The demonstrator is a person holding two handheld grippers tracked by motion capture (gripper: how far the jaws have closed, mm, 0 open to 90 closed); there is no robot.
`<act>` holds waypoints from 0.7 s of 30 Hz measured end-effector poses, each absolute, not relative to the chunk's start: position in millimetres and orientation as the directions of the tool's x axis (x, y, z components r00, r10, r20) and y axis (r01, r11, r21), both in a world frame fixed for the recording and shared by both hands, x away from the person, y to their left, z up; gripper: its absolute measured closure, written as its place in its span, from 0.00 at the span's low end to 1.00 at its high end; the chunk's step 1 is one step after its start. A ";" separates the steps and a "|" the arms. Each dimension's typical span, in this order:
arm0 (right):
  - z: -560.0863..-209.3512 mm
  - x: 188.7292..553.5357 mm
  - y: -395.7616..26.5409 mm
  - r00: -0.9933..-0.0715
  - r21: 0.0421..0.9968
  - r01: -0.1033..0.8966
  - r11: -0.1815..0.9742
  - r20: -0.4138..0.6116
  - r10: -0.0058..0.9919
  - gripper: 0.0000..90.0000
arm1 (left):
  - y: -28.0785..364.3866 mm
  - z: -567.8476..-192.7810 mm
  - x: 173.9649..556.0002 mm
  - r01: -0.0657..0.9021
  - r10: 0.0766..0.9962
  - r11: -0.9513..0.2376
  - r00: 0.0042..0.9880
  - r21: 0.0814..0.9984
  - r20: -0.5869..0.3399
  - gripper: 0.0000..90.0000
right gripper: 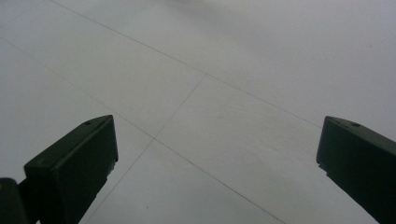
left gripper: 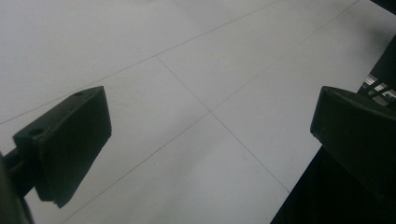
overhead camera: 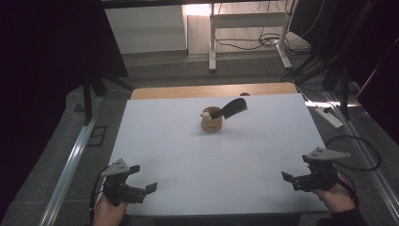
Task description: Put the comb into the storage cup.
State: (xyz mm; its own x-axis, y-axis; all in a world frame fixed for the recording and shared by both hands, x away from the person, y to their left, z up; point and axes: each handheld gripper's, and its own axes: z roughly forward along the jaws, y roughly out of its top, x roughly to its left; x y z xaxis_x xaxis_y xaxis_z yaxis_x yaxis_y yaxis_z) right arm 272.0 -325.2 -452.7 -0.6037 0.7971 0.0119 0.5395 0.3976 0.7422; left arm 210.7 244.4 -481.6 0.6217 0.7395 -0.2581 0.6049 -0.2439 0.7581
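- bench (overhead camera: 188, 141): pale sheet with thin seam lines, wooden strip along the far edge.
- left tool (overhead camera: 149, 188): near-left corner, held low over the sheet, jaws wide apart, nothing between them.
- right tool (overhead camera: 285, 176): near-right corner, jaws wide apart, nothing between them.
- wooden cup (overhead camera: 211, 121): upright at the far middle, well apart from both tools.
- dark brush (overhead camera: 234, 108): stands in the cup, leaning right.

Matt pale table top (overhead camera: 188, 150), wooden far edge; matt black plastic gripper (left gripper: 210, 140) jaws.
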 end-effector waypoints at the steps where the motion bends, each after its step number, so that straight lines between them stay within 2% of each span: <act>1: -452.5 270.9 -326.4 -0.600 0.743 0.541 0.395 0.012 0.800 0.00 | 244.4 -481.6 210.6 0.605 0.742 -0.244 0.620 0.758 -0.256 0.00; 21: -454.4 255.3 -344.3 -0.552 0.746 0.561 0.359 0.014 0.834 0.00 | 248.9 -480.9 208.4 0.608 0.775 -0.247 0.592 0.755 -0.223 0.00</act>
State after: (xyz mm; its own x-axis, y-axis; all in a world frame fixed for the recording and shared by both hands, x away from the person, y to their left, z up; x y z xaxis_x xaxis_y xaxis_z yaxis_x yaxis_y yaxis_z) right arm 255.3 -344.3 -454.4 -0.5518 0.8339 0.0141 0.5613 0.3588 0.7458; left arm 208.4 248.9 -480.9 0.5916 0.7747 -0.2232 0.6079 -0.2468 0.7547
